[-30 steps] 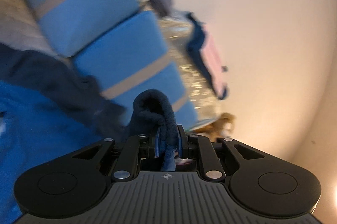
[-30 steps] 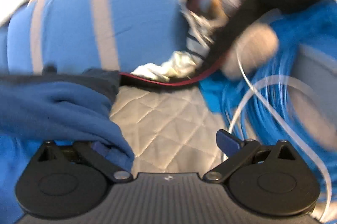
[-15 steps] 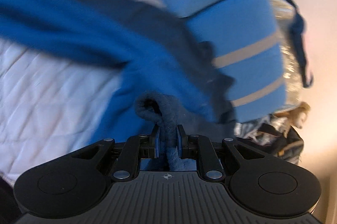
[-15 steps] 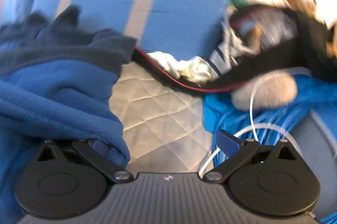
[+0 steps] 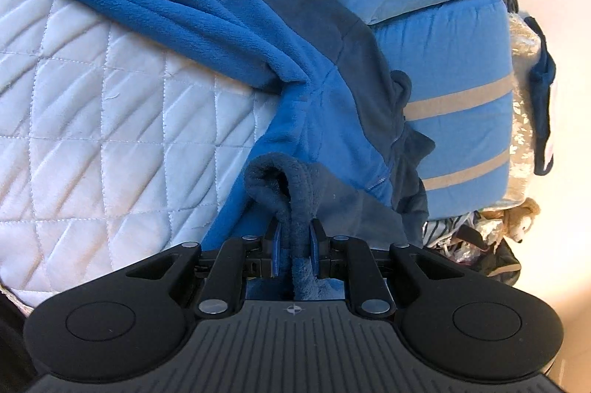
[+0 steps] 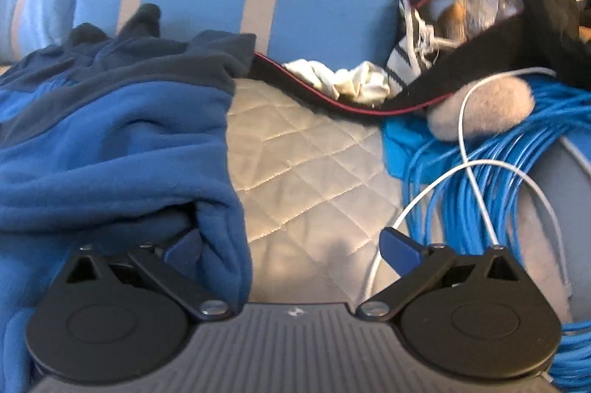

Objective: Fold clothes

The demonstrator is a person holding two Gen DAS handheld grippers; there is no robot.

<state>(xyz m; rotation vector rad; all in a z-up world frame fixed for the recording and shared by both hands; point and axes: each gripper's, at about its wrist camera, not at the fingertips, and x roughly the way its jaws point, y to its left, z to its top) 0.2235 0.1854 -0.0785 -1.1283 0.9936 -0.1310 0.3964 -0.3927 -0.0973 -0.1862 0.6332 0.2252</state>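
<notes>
Fingers of the left gripper [image 5: 294, 241] pinch a dark cuff of the fleece [image 5: 207, 34], which lies across the quilt [image 5: 92, 119]. Right gripper [image 6: 291, 245] stands wide apart, fleece edge draped over one finger, seemingly ungripped. Best to lay the cuff flat before releasing.
</notes>
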